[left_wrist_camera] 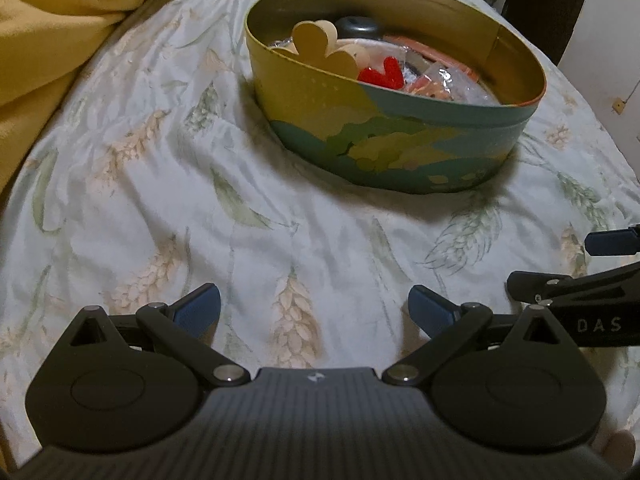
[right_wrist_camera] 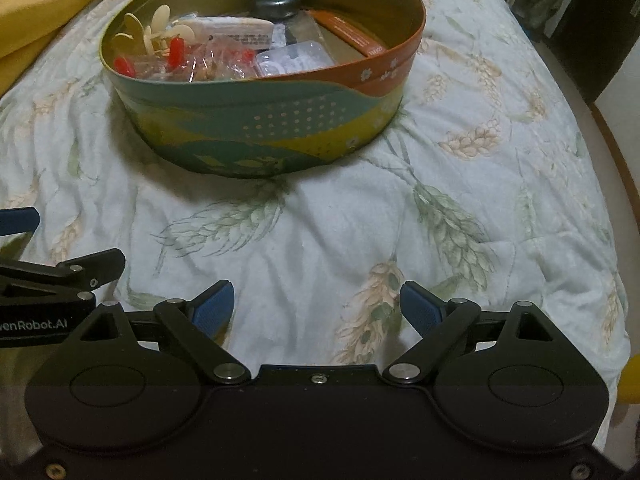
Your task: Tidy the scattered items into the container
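A round painted tin [left_wrist_camera: 400, 140] stands on the bed, also in the right wrist view [right_wrist_camera: 256, 128]. It holds a cream flower shape [left_wrist_camera: 320, 40], red pieces [left_wrist_camera: 382, 74], clear packets [right_wrist_camera: 292, 58], an orange-edged box [right_wrist_camera: 352, 34] and a grey dome [right_wrist_camera: 276, 2]. My left gripper [left_wrist_camera: 316, 306] is open and empty, low over the quilt in front of the tin. My right gripper [right_wrist_camera: 316, 304] is open and empty beside it, also short of the tin. Each gripper shows at the edge of the other's view: the right one [left_wrist_camera: 576, 292], the left one [right_wrist_camera: 60, 276].
The tin rests on a pale quilt [left_wrist_camera: 240, 220] printed with wheat ears. A yellow blanket [left_wrist_camera: 52, 20] is bunched at the far left. The bed's right edge with a wooden rim [right_wrist_camera: 616, 152] and a dark doorway lie beyond.
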`<state>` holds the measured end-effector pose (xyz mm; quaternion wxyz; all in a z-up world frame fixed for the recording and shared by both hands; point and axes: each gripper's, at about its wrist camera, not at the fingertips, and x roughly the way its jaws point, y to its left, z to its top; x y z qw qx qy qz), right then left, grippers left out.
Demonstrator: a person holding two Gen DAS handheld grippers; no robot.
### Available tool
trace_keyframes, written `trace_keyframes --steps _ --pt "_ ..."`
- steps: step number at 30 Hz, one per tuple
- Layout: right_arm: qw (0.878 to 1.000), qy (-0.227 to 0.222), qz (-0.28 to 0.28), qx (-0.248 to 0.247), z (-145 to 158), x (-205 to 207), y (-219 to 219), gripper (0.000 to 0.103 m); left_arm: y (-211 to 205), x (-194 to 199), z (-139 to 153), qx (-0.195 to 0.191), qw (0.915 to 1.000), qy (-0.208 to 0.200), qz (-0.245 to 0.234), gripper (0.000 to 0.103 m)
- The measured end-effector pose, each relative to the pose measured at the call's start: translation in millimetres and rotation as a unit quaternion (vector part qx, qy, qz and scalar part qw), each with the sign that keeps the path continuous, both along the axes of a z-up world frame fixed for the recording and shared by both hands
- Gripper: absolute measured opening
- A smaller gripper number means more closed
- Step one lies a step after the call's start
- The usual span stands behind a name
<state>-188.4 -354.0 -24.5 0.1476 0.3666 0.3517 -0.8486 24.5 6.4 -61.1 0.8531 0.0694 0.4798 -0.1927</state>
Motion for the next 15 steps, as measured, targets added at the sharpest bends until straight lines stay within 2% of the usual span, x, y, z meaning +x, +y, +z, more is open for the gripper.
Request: trace_keyframes --steps 6,10,15 --pt "0.998 -0.017 -0.05 -0.034 3.1 -18.4 10.7 0.098 -5.7 -0.4 -6.3 0.013 0.9999 -0.004 -0.004 0.103" --pt "0.993 -0.048 -0.09 -0.064 3.8 -33.3 23.0 0.102 -5.4 2.4 -10.0 0.008 0.9999 0.001 0.006 0.103" --pt "0.993 -0.051 -0.088 -0.057 0.5 -34.0 23.7 0.103 -6.8 3.1 -11.8 0.01 0.9999 0.001 0.01 0.103"
